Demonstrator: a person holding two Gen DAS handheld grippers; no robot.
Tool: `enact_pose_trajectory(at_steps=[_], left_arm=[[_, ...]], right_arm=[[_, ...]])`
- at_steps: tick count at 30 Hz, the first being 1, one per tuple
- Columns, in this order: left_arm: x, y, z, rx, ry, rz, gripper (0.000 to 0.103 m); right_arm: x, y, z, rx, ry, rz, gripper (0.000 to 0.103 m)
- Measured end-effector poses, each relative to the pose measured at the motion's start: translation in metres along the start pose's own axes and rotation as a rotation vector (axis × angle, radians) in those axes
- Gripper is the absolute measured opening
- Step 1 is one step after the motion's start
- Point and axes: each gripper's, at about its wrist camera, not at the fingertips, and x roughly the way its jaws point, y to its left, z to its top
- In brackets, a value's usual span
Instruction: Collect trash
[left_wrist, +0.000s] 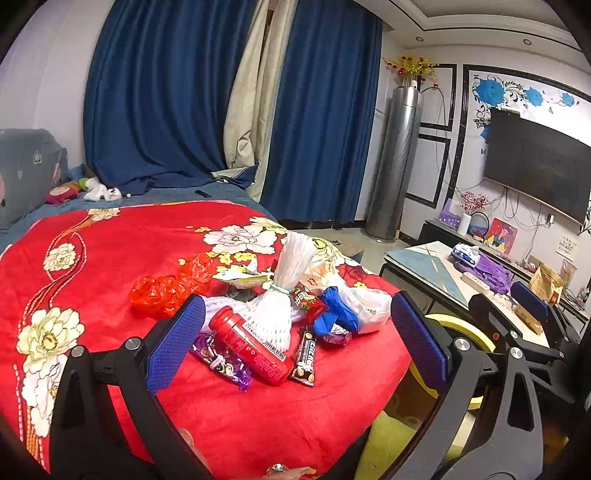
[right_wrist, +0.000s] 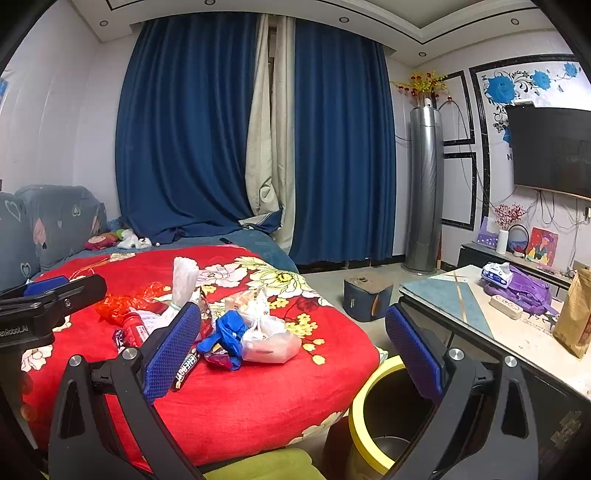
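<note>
While you hold both tools above the bed's near edge, your left gripper (left_wrist: 295, 339) and right gripper (right_wrist: 291, 354) stand spread wide, grasping nothing. Just past the left one lie a red tube (left_wrist: 251, 347) and a chocolate bar wrapper (left_wrist: 306, 356) on the red floral blanket (left_wrist: 110, 258). Beyond sit a blue glove (right_wrist: 225, 332), a white plastic bag (right_wrist: 269, 339) and a red plastic bag (left_wrist: 166, 288). Beside the bed stands a yellow-rimmed bin (right_wrist: 364, 406).

The left gripper (right_wrist: 48, 291) body reads "enRobot.AI", cut off at the start. The candy bar (right_wrist: 183, 370) wrapper's lettering is too blurred to read.
</note>
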Motion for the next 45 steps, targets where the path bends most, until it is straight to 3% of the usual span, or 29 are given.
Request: enact_pose_trajectory(at_steps=[36,45], left_arm=[[0.001,0.000,-0.003,-0.001,0.006,0.007,0.092],[0.005,0.013,-0.004,-0.014,0.014,0.040,0.092]], right_arm=[[0.006,0.002,-0.002,0.001,0.019,0.006,0.097],[0.023,0.017,-0.002,-0.034,0.077,0.079,0.097]])
